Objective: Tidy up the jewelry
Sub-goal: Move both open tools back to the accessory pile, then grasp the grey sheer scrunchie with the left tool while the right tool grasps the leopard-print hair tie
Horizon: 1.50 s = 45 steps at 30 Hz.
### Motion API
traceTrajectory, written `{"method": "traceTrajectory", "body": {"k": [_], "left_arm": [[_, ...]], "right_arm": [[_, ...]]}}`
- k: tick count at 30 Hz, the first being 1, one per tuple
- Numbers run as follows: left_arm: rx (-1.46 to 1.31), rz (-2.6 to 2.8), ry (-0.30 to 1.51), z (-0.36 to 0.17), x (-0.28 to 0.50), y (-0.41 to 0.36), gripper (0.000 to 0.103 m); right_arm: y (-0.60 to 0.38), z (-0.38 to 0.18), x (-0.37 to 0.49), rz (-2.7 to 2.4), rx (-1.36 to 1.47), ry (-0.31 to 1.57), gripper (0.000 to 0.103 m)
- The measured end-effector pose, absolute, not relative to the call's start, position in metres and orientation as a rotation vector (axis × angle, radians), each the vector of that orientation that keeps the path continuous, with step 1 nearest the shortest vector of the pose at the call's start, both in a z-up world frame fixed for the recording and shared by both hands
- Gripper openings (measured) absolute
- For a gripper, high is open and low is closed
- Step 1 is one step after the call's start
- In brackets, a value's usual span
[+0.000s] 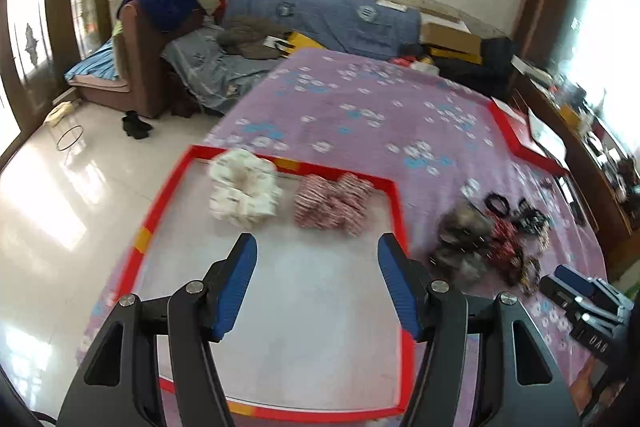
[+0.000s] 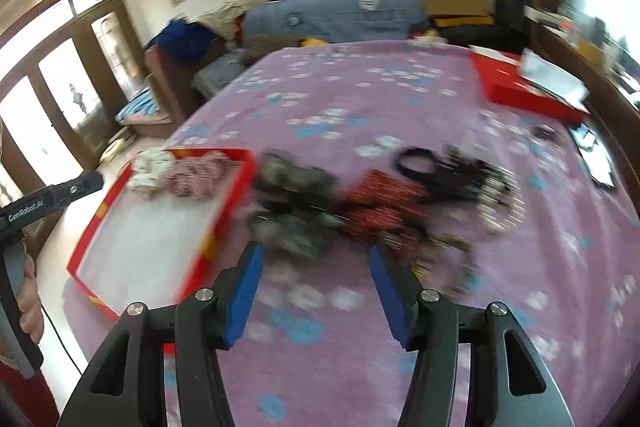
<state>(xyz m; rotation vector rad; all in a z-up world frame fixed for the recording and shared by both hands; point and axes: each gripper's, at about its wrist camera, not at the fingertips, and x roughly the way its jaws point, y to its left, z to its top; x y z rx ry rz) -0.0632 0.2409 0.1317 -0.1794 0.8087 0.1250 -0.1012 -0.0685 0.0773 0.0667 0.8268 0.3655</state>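
A red-rimmed shallow box [image 1: 394, 211] [image 2: 236, 195] lies on the purple flowered bedspread [image 1: 360, 115]. Inside it, at the far end, sit a white scrunchie [image 1: 244, 189] [image 2: 150, 169] and a red-and-white striped scrunchie [image 1: 332, 203] [image 2: 196, 177]. To the box's right lies a blurred pile: grey scrunchies [image 1: 464, 239] [image 2: 294, 205], a red patterned one [image 1: 506, 245] [image 2: 380, 205], black hair ties [image 1: 498, 203] [image 2: 416, 159] and beaded pieces [image 2: 500, 203]. My left gripper [image 1: 316, 251] hovers open over the box floor, holding nothing. My right gripper [image 2: 314, 255] is open above the bedspread, just short of the pile.
A second red box [image 1: 520, 135] [image 2: 516, 87] with white papers rests at the bed's far right. Dark small cases [image 1: 584, 295] lie near the right edge. A sofa heaped with clothes [image 1: 280, 23] stands beyond the bed. A hand [image 2: 30, 291] holds the left gripper's handle.
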Motion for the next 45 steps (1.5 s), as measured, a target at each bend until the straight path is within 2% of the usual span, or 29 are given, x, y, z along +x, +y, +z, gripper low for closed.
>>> {"method": "traceTrajectory", "body": {"k": [13,23,31,35,37,38,39,41,45], "left_arm": [[-0.112,-0.062,0.916,0.093,-0.011,0.143,0.062],[-0.04,-0.077,0.939,0.071,0.048,0.117,0.062],[-0.043,-0.105,0.985,0.053,0.063,0.112,0.062],[-0.023,-0.115,0.989,0.048,0.063,0.106,0.061],[-0.019,-0.131,0.993,0.046,0.063,0.104,0.043],[-0.011,-0.133,1.004,0.045,0.063,0.102,0.022],[-0.004,-0.13,1.018,0.043,0.063,0.101,0.017],[-0.007,-0.131,1.006,0.045,0.061,0.1,0.015],[-0.051,-0.157,0.973,0.06,0.049,0.101,0.01]], "right_arm": [[-0.183,0.034,-0.086,0.199,0.221,0.9,0.06],[-0.169,0.007,-0.063,0.228,0.197,0.946,0.06],[-0.159,0.001,-0.05,0.214,0.154,0.941,0.06],[-0.153,0.001,-0.051,0.183,0.098,0.929,0.046],[-0.15,0.0,-0.051,0.166,0.065,0.921,0.037],[-0.149,0.0,-0.051,0.162,0.055,0.919,0.027],[-0.148,0.0,-0.05,0.163,0.049,0.918,0.018],[-0.148,0.0,-0.051,0.179,0.055,0.919,0.01],[-0.149,0.004,-0.054,0.202,0.078,0.901,0.009]]}}
